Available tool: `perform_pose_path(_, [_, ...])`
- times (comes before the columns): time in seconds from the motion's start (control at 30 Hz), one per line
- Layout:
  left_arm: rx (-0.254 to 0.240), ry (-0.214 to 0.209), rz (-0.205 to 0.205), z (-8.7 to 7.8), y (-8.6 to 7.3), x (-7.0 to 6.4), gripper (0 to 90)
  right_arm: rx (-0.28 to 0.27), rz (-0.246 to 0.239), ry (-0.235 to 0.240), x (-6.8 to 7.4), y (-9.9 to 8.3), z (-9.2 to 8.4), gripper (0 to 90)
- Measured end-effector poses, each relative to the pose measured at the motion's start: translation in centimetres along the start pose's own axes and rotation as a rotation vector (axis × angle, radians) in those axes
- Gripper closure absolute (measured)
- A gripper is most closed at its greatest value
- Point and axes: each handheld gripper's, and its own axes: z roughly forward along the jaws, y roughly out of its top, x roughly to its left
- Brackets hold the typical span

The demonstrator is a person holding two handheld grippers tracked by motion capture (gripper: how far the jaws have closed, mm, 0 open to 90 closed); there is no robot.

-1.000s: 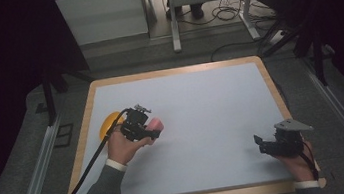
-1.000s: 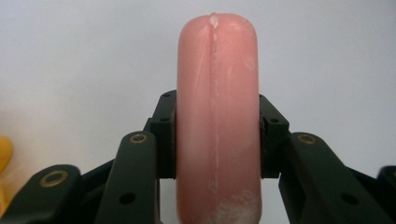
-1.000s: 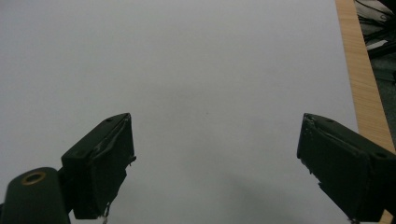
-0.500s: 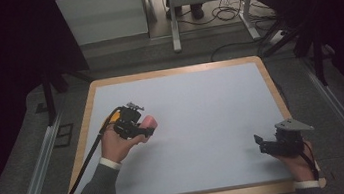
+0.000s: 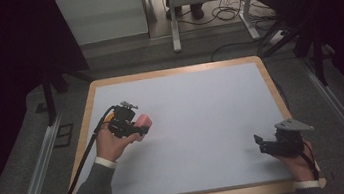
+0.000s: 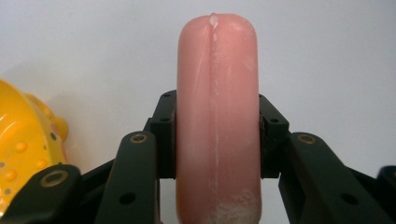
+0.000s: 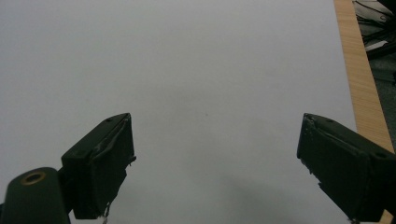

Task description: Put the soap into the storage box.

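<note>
A pink, sausage-shaped piece [image 6: 217, 70] with a seam down its middle stands between the black jaws of my left gripper [image 6: 217, 140], which is shut on it. From above, the left gripper [image 5: 139, 125] hovers over the left part of the white table top [image 5: 201, 103], the pink piece [image 5: 144, 119] poking out to the right. A yellow, bumpy toy [image 6: 23, 140] lies just left of the jaws. My right gripper [image 5: 262, 144] rests near the front right corner, its jaws [image 7: 215, 163] wide open over bare white surface.
A wooden rim [image 7: 359, 79] frames the white top. Beyond the far edge stand a white panel [image 5: 101, 15] and metal table legs [image 5: 208, 1] with cables on the floor. Metal rails [image 5: 35, 180] run along both sides.
My left gripper has carried the pink piece a little to the left and farther back, and now covers the yellow toy in the high view. The right gripper has stayed still.
</note>
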Motion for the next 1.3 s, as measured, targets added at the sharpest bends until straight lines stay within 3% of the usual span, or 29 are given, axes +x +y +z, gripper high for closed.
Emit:
perform_pose_path(0.43, [-0.008,0.023,-0.036,-1.0,-0.3,1.7,59.9,0.003,-0.004,-0.002,0.1,0.0,0.0,10.7])
perform_pose_path(0.97, [-0.027,0.065,-0.114,-2.5,-1.0,5.4,59.9,0.007,-0.002,-0.003,0.1,0.0,0.0,10.7])
perform_pose_path(1.3, [-0.036,0.077,-0.142,-3.1,-1.0,6.9,59.9,0.001,0.001,-0.006,0.0,0.1,-0.2,10.7])
